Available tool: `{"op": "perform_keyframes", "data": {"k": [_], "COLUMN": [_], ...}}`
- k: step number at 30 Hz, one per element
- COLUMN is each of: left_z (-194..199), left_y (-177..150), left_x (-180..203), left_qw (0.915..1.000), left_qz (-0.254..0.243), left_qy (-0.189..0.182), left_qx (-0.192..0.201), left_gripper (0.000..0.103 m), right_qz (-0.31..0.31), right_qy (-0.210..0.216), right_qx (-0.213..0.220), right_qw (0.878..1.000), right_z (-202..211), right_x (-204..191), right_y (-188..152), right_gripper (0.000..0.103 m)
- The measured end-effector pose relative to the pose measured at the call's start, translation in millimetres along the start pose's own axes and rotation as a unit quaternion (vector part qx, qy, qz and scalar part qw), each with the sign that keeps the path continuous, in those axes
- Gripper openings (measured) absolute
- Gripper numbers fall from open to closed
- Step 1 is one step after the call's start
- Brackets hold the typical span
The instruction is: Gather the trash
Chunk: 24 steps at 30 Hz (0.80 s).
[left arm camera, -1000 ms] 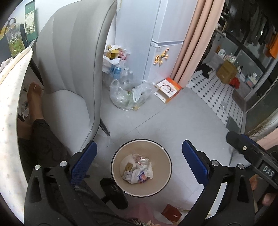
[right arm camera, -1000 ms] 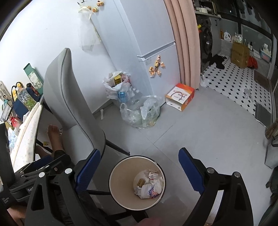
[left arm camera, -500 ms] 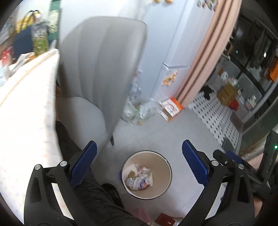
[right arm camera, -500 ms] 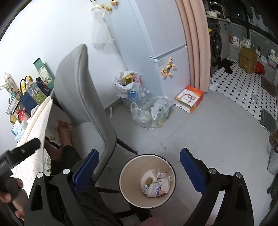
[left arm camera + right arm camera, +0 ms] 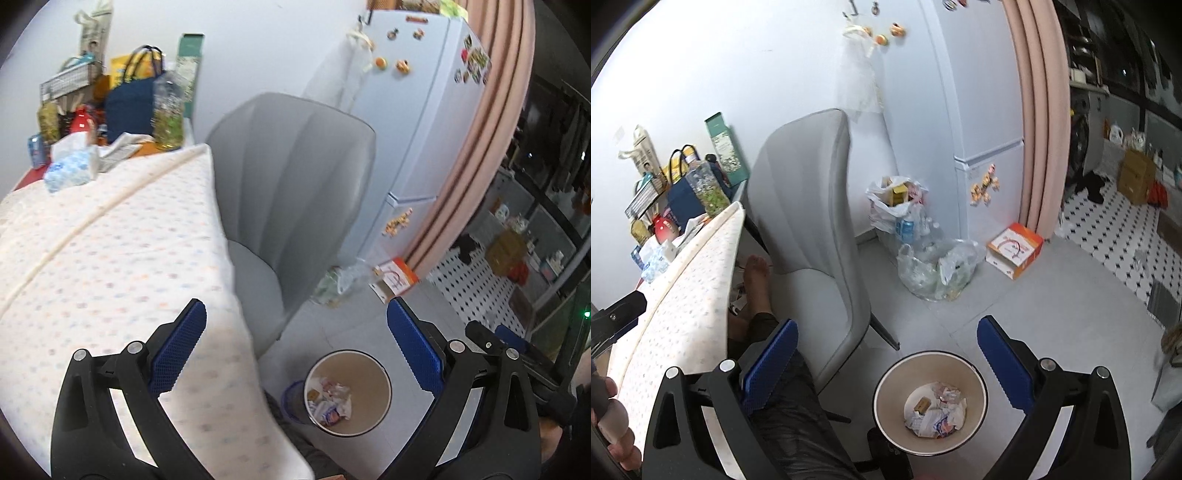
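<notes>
A round beige trash bin point(image 5: 886, 398) stands on the grey floor beside a grey chair point(image 5: 812, 221), with crumpled wrappers and paper point(image 5: 934, 413) at its bottom. My right gripper point(image 5: 886, 323) hangs high above the bin, open wide, with nothing between its blue pads. My left gripper point(image 5: 295, 306) is open and empty too. Its left finger is over the edge of a table with a dotted white cloth point(image 5: 110, 258); the bin point(image 5: 373, 373) lies low between its fingers, far below. A crumpled blue-and-white tissue pack point(image 5: 70, 168) lies at the table's far end.
Bags, bottles and a jar point(image 5: 168, 110) crowd the table's far end by the wall. Plastic bags of bottles point(image 5: 934, 269) and an orange-white box point(image 5: 1015, 251) sit by the white fridge point(image 5: 979, 110). A person's bare foot point(image 5: 757, 277) and dark trouser leg are under the table.
Both grippers have risen away from the bin, which now looks smaller. The left one has swung left and up, so the table top has come into its view.
</notes>
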<state>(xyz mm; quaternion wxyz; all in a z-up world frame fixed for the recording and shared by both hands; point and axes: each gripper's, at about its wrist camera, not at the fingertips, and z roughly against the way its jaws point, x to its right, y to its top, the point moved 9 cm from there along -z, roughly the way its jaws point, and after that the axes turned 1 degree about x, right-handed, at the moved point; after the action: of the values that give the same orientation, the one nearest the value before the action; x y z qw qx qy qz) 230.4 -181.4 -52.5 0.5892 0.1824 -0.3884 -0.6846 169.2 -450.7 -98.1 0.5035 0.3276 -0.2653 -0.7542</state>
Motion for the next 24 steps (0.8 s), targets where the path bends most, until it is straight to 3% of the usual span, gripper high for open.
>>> {"op": "perform_keyframes", "data": {"k": [11,24], "left_z": [74.9,159.9], "left_y": [-2.2,-20.9], "left_x": [-61.5,-125.2], "left_qw": [0.9966,0.9859], "left_qz": [0.027,0.036], "left_qy": [0.054,0.117], "left_qx": [0.057,0.114], "left_gripper": [0.097,0.097], "right_qz": [0.052,0.109], "right_qy": [0.026,0.066], "right_qx": [0.035,0.067], "right_qw": [0.998,0.990], "right_z": [43.1,88.9], "right_x": [-81.4,-173.8], "right_y": [6.8,-2.1], "right_gripper": [0.095,0.095]}}
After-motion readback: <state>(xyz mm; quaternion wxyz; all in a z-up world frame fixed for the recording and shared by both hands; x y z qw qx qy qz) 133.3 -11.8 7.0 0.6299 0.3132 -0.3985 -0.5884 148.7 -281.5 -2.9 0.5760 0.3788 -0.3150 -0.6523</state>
